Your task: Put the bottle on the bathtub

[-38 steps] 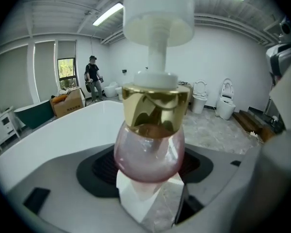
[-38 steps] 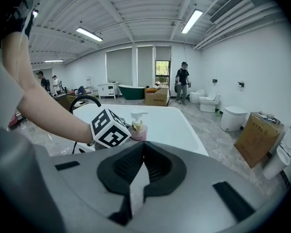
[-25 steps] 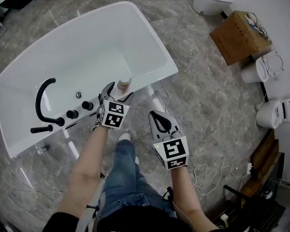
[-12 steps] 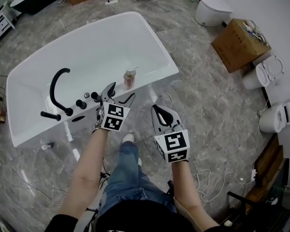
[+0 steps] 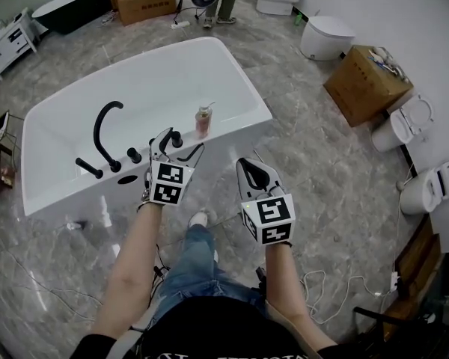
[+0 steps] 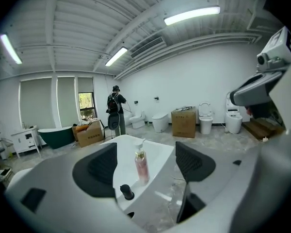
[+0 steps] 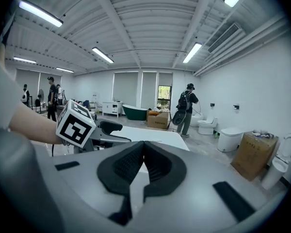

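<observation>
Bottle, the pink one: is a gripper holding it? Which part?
Nothing is held. The bottle stands alone on the bathtub rim; the left gripper is open, the right gripper shut, empty.

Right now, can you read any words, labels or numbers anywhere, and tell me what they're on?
Nothing here reads clearly.
Brown cardboard box: dark print, too blurred to read.
Bottle on the bathtub rim: any label is too small to read.
</observation>
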Action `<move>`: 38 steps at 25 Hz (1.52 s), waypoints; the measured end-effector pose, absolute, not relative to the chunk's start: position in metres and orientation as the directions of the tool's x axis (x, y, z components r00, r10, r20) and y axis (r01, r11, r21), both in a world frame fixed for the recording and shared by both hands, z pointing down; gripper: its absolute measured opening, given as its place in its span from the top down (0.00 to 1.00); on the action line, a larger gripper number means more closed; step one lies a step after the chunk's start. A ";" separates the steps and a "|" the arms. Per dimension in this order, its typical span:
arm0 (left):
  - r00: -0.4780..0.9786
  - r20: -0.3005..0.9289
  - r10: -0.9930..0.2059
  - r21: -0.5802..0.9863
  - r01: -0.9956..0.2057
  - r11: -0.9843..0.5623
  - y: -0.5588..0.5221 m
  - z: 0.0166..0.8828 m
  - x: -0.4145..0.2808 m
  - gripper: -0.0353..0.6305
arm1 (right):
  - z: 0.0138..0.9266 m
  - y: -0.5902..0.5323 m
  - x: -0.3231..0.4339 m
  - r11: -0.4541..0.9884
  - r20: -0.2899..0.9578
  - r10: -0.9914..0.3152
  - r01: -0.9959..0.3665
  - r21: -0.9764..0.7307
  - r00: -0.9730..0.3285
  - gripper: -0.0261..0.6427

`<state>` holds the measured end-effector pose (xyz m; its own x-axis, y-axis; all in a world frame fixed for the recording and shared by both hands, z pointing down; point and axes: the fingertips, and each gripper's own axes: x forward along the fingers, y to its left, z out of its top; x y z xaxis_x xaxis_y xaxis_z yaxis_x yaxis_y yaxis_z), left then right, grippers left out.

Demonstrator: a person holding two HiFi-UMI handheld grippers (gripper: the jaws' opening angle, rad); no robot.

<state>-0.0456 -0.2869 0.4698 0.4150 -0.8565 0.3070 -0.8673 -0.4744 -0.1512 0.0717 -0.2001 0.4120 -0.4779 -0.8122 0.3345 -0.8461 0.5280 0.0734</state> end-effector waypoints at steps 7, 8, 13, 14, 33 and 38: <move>0.380 0.210 -0.901 -0.127 -0.903 -0.410 -0.232 0.415 -0.053 0.40 | 0.366 -0.169 0.080 0.489 0.253 -0.855 -0.867 0.096 -0.453 0.94; 0.377 0.198 -0.905 -0.131 -0.905 -0.405 -0.225 0.408 -0.053 0.40 | 0.358 -0.167 0.081 0.484 0.235 -0.860 -0.871 0.090 -0.453 0.94; 0.361 0.127 -0.924 -0.139 -0.916 -0.377 -0.195 0.371 -0.062 0.40 | 0.332 -0.148 0.077 0.484 0.174 -0.869 -0.869 0.100 -0.464 0.94; 0.353 0.118 -0.928 -0.144 -0.919 -0.368 -0.190 0.366 -0.065 0.40 | 0.330 -0.145 0.076 0.485 0.169 -0.869 -0.868 0.105 -0.465 0.94; 0.336 0.015 -0.942 -0.067 -0.939 -0.336 -0.171 0.323 -0.117 0.93 | 0.309 -0.137 0.057 0.473 0.117 -0.878 -0.878 0.073 -0.463 0.94; 0.333 -0.005 -0.943 -0.098 -0.939 -0.331 -0.177 0.304 -0.133 0.93 | 0.298 -0.139 0.047 0.475 0.111 -0.877 -0.877 0.073 -0.467 0.94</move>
